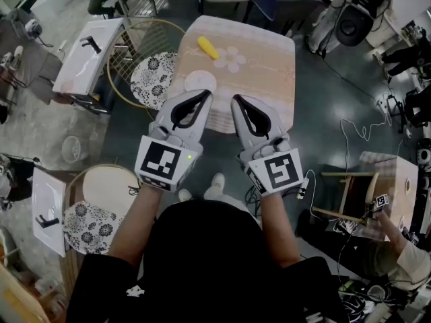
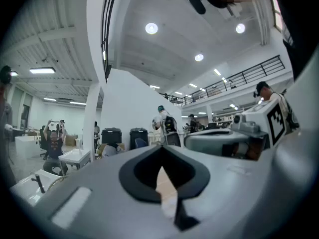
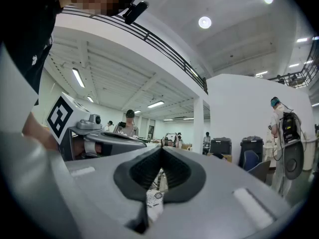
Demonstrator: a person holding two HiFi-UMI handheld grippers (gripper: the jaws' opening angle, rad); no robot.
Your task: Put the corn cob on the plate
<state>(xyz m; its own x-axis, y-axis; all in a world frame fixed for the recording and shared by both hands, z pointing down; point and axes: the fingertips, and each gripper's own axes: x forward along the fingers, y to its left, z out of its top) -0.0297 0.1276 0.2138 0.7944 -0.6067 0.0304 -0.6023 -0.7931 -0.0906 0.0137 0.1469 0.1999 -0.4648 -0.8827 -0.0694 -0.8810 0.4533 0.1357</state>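
**Left side.** In the head view, a white panel (image 1: 86,58) with a black fitting stands at the far left. Beside it is a round rattan seat (image 1: 143,24) carrying a floral cushion (image 1: 152,79). The seat stands just beside the left edge of the table (image 1: 269,79).

**Left gripper.** The left gripper (image 1: 204,94) is held level and pointed toward the table. The marker cube (image 1: 162,163) sits on its rear. In the left gripper view the two jaws meet at their tips. They are closed, and nothing is between them. In the head view the tips appear just short of the plate (image 1: 200,81) and do not touch it.

**Table and task items.** The table is covered with a pale peach cloth. The plate is small, white and round, and it rests near the table's near-left corner. It is empty. The corn cob (image 1: 207,47) is yellow and lies on the cloth farther back, toward the far-left corner. It lies on a diagonal, apart from the plate and just beside a white flower print (image 1: 233,58). Neither gripper touches the corn cob.

**Right gripper.** The right gripper (image 1: 237,99) is held level beside the left gripper, with a gap between them. Its jaws are pressed together at the tips and are empty. In the head view the tips lie over the table's near edge.

**Right side.** A wooden box (image 1: 390,180) stands on the floor well apart from the table, with cables lying near it.
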